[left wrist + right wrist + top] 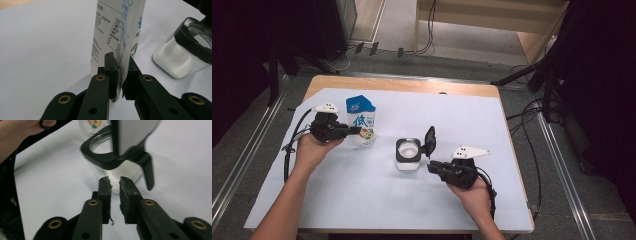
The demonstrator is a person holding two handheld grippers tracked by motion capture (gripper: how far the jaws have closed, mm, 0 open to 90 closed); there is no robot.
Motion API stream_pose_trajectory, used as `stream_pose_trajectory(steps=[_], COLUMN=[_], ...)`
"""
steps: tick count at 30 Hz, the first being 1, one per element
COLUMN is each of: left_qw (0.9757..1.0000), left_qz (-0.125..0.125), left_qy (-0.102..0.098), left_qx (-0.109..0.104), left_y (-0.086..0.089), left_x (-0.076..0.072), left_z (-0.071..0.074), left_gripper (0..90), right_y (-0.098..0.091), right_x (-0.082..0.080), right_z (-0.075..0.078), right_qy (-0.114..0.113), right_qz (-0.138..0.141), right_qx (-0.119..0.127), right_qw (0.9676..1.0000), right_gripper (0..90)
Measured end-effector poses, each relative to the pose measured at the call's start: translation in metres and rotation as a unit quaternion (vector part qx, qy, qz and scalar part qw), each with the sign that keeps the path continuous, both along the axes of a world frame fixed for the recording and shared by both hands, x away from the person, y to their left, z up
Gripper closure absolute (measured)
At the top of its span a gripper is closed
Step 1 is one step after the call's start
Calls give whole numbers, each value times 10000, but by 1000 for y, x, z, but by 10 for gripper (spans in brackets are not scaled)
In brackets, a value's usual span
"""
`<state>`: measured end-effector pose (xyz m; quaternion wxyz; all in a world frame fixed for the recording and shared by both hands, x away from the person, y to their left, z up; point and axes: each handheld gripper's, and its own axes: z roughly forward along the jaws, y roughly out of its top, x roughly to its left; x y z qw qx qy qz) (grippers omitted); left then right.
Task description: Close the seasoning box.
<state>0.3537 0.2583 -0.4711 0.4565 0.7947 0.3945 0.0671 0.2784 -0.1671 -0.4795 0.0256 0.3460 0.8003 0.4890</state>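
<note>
A white and blue stand-up pouch stands at the left of the white sheet. My left gripper comes at it from the left, and in the left gripper view my left gripper is shut on the pouch's lower edge. A glass jar with a black square rim holds white powder in mid-table. Its hinged lid stands flipped up on the right. My right gripper lies just right of the jar. In the right gripper view, my right gripper has its jaws almost together with nothing between them, just short of the jar.
The white sheet covers a wooden table. Metal rails run along both sides of the table, and cables lie on the floor to the right. Dark stands and curtains flank the far corners.
</note>
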Motion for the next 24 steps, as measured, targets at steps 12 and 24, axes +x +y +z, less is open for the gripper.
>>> stream_pose_trajectory(steps=[12,24], left_qw=[9999,9999], left_qz=[-30,121], left_qy=[60,-13], left_qx=[110,14], left_y=[-3,3], left_x=[-5,-8], left_z=[-6,-4], left_gripper=[754,599], right_y=[-3,10], right_x=[33,44], right_z=[11,27], right_qy=[61,-137], right_qz=[-493,-490], right_qx=[411,407], right_qw=[9979,9979], right_gripper=[900,900])
